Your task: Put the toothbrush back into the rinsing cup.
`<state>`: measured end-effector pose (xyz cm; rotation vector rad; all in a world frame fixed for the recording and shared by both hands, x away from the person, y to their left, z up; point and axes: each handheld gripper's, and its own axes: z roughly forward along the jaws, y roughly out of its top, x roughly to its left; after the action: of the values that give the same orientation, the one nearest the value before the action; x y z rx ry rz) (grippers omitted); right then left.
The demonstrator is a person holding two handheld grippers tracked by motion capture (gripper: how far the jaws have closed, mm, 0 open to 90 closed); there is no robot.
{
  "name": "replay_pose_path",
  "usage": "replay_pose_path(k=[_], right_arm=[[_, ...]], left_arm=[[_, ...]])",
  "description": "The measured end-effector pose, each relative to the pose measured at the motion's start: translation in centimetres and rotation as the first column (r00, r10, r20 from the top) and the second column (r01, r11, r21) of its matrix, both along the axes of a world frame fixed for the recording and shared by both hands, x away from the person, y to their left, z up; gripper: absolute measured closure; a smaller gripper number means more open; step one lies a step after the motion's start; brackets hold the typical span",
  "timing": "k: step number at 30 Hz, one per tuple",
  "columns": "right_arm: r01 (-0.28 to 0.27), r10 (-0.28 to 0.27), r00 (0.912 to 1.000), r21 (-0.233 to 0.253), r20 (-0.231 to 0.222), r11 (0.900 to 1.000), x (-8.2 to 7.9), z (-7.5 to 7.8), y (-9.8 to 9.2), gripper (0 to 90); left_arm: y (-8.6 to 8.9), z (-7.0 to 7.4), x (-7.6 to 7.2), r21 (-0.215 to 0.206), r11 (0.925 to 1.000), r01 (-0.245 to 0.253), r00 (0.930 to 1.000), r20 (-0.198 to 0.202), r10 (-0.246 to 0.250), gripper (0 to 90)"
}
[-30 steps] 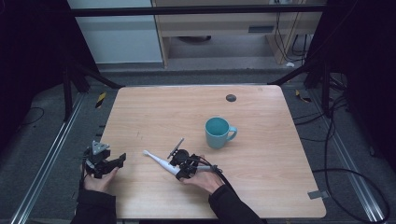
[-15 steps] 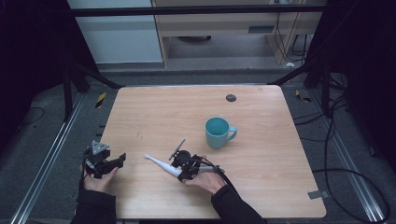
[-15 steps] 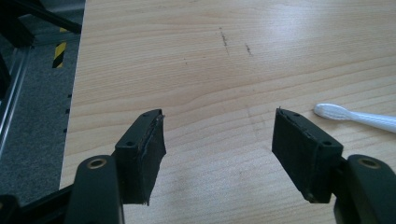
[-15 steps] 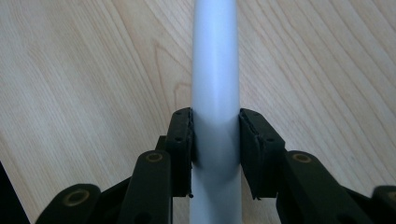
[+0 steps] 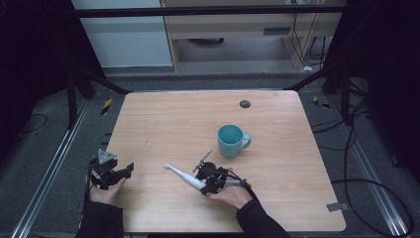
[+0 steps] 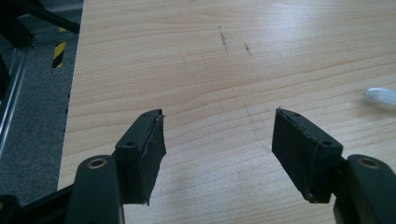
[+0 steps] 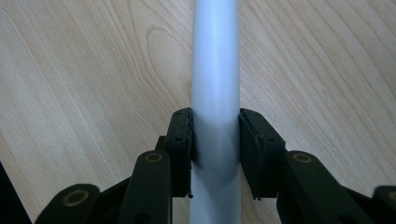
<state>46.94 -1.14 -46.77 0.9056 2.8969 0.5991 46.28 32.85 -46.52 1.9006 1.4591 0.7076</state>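
We clamp the right gripper on the white toothbrush, low over the table, at seven o'clock from the teal mug, likely its destination; our left gripper idles at nine o'clock, jaws wide, empty.

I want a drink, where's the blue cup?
In the high view the teal cup stands right of the table's middle, just beyond the right gripper clamping the white toothbrush.

The left gripper holds its two black jaws wide apart above the pale wooden table. A rounded white translucent tip lies at the right edge. Grey floor borders the table's left side.
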Motion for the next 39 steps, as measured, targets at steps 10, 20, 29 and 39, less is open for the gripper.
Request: replay_pose_path(k=[10, 20, 29, 39], right_arm=[[-0.012, 0.011, 0.999, 0.017, 0.044, 1.0, -0.5, 0.5, -0.1, 56.8], [-0.041, 0.041, 0.9991, -0.013, 0.008, 0.999, 0.7, 0.3, 1.4, 57.9], [-0.048, 0.048, 0.9988, -0.047, -0.006, 0.998, 0.9, -0.2, 1.5, 62.1], [-0.027, 0.027, 0.9996, -0.063, -0.009, 0.998, 0.9, -0.2, 1.7, 65.8]], left_arm=[[0.0, 0.0, 0.0, 0.0, 1.0, 0.001, 1.0, -0.002, -0.001, 33.9], [0.1, 0.0, 0.0, -0.001, 1.0, 0.004, 1.0, -0.005, -0.004, 34.3], [0.0, -0.1, 0.0, -0.001, 1.0, 0.004, 1.0, -0.006, -0.004, 34.4], [0.0, -0.1, 0.1, 0.001, 1.0, 0.004, 1.0, -0.008, -0.004, 34.6]])
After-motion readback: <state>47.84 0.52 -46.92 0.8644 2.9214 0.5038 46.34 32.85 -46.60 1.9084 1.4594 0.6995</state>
